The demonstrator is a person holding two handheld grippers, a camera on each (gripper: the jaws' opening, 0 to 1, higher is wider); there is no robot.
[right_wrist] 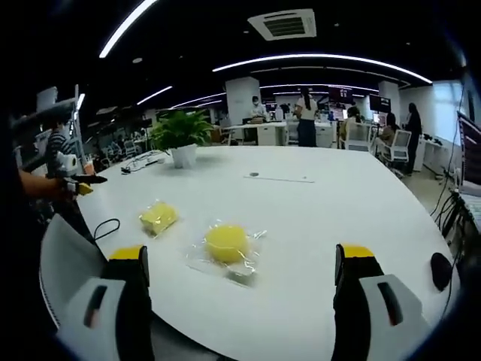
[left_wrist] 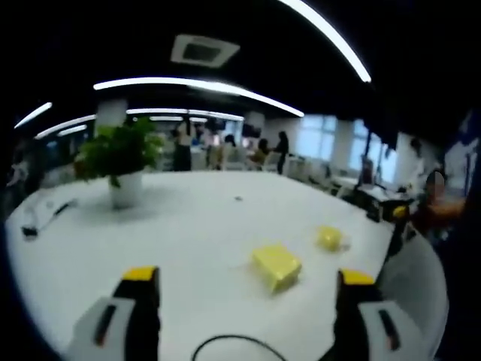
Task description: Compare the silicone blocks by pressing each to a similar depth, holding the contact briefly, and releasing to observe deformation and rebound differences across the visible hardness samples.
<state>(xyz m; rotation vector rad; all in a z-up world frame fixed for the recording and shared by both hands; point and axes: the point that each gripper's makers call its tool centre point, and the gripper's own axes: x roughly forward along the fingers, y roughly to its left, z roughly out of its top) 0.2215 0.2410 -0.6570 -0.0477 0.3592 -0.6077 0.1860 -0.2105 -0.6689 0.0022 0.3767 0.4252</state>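
Here, both hand-held grippers (left_wrist: pixel 248 289) (right_wrist: pixel 244 267) gape wide, holding nothing.

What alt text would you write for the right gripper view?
Two yellow silicone blocks in clear bags, a round one and a squarer one, lie on a white table ahead of the open hand-held gripper. A potted plant stands farther back in an office.

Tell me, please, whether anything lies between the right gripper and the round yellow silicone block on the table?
Nothing visible does. The right gripper hangs open over bare white table, with the round yellow block in its clear wrapper just ahead.
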